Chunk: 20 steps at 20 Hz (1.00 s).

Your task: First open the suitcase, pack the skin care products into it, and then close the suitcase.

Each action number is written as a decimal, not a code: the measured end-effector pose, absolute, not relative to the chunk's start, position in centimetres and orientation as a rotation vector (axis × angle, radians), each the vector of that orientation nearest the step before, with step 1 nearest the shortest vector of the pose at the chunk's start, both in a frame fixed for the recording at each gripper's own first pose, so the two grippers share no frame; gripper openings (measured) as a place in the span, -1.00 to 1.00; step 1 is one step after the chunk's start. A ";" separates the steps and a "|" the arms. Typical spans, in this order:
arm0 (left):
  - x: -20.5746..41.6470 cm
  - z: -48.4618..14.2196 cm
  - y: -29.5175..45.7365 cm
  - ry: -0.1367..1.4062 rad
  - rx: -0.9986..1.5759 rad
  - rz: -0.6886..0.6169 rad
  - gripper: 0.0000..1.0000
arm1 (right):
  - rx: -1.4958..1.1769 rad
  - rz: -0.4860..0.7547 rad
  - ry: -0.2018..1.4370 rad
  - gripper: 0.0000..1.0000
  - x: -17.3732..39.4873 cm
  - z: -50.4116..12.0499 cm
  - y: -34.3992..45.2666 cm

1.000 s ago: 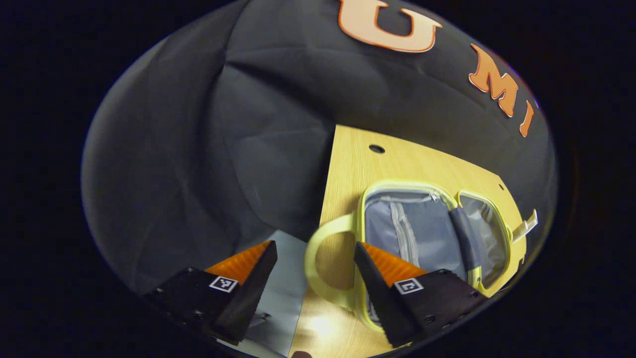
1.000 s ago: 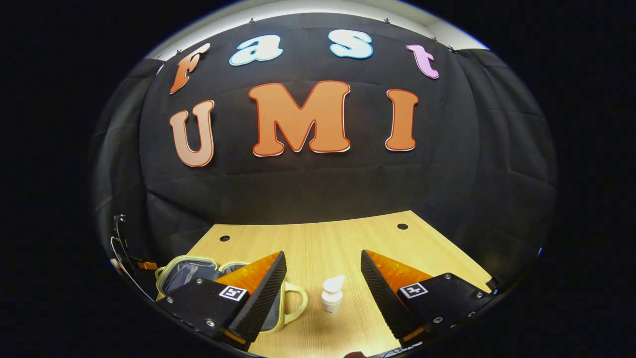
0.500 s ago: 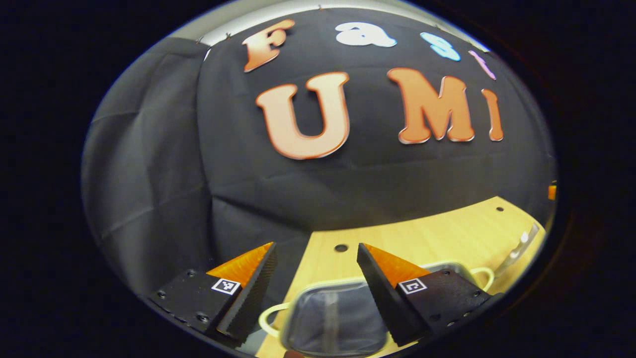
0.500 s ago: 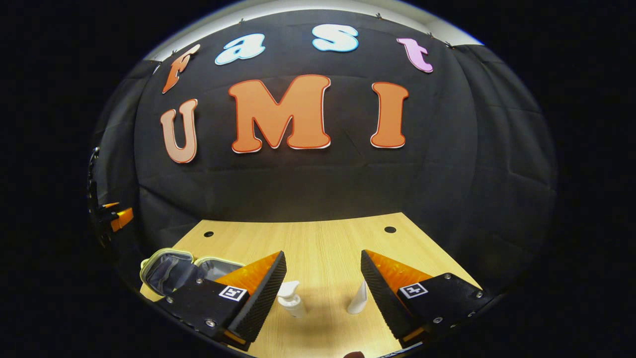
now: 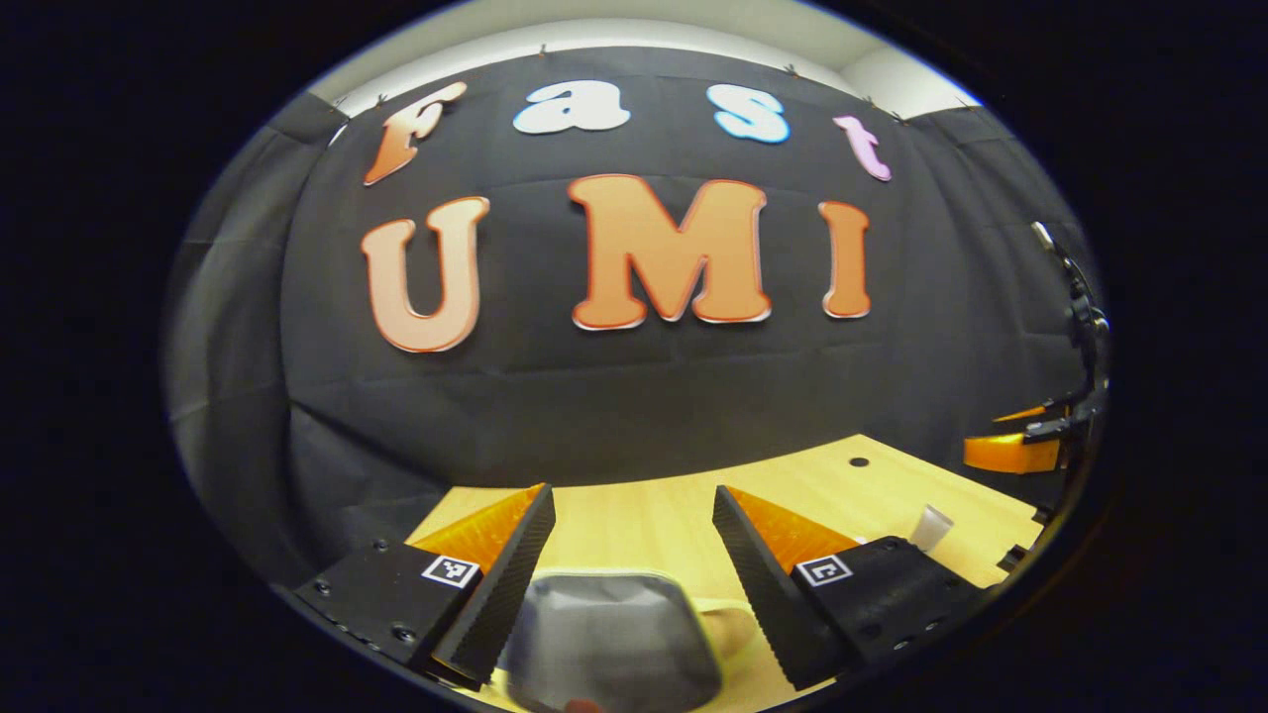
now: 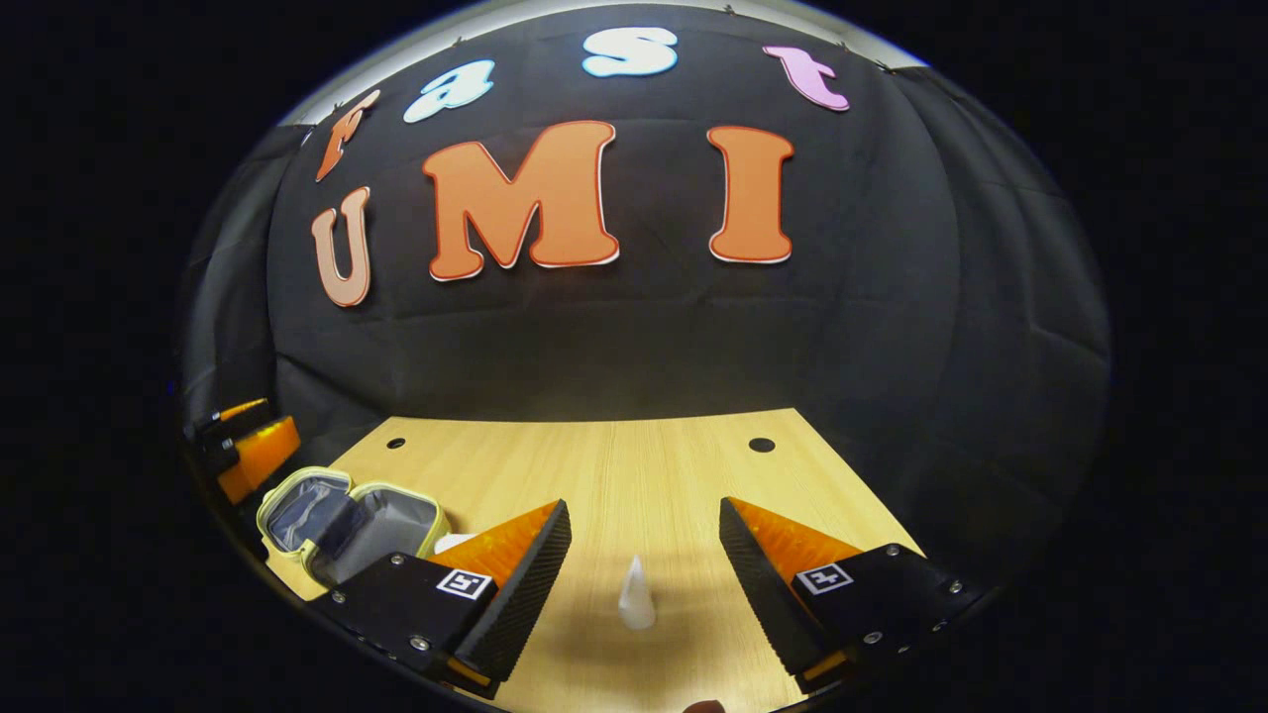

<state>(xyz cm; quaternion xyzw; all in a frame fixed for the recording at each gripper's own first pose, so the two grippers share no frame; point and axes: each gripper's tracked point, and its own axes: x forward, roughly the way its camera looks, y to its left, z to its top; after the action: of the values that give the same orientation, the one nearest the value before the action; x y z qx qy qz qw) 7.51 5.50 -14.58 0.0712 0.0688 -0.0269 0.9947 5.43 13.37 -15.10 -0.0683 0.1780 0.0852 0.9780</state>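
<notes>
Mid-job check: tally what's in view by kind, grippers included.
open suitcase: 1
standing white tube: 1
white item, partly hidden behind a finger, kind unclear: 1
grippers, both open: 2, the left gripper and the right gripper
Total: 5

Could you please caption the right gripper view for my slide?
Open right hand-held gripper faces a white tube standing on the wooden table; the unzipped suitcase lies open to its left.
</notes>
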 end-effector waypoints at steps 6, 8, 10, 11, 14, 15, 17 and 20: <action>6.6 -23.3 -6.8 0.259 0.165 -0.226 1.00 | -0.174 0.180 0.387 0.92 6.1 -18.2 9.9; 6.7 -26.0 -9.0 0.301 0.159 -0.244 1.00 | -0.184 0.182 0.389 0.92 6.2 -18.9 9.0; 7.2 -28.5 -9.8 0.338 0.164 -0.234 1.00 | -0.189 0.184 0.396 0.92 6.3 -19.5 8.3; 7.8 -29.9 -10.0 0.358 0.159 -0.220 1.00 | -0.190 0.188 0.399 0.92 6.3 -19.8 8.1; 9.0 -34.4 -9.6 0.396 0.127 -0.168 1.00 | -0.203 0.189 0.416 0.92 6.3 -21.0 7.3; 9.7 -35.2 -9.8 0.398 0.122 -0.159 1.00 | -0.206 0.190 0.419 0.92 6.3 -21.4 7.0; 11.6 -36.5 -9.9 0.399 0.118 -0.131 1.00 | -0.205 0.185 0.428 0.92 6.1 -22.2 6.6; 12.9 -37.4 -11.8 0.399 0.111 -0.170 0.99 | -0.184 0.181 0.438 0.92 5.7 -22.9 6.4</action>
<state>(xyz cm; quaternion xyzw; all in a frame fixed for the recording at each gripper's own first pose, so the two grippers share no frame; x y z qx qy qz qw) 12.95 -11.76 -37.42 0.0552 0.1977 -0.0841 0.9751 5.66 6.44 -22.89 -0.0912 0.2169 0.0895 0.9678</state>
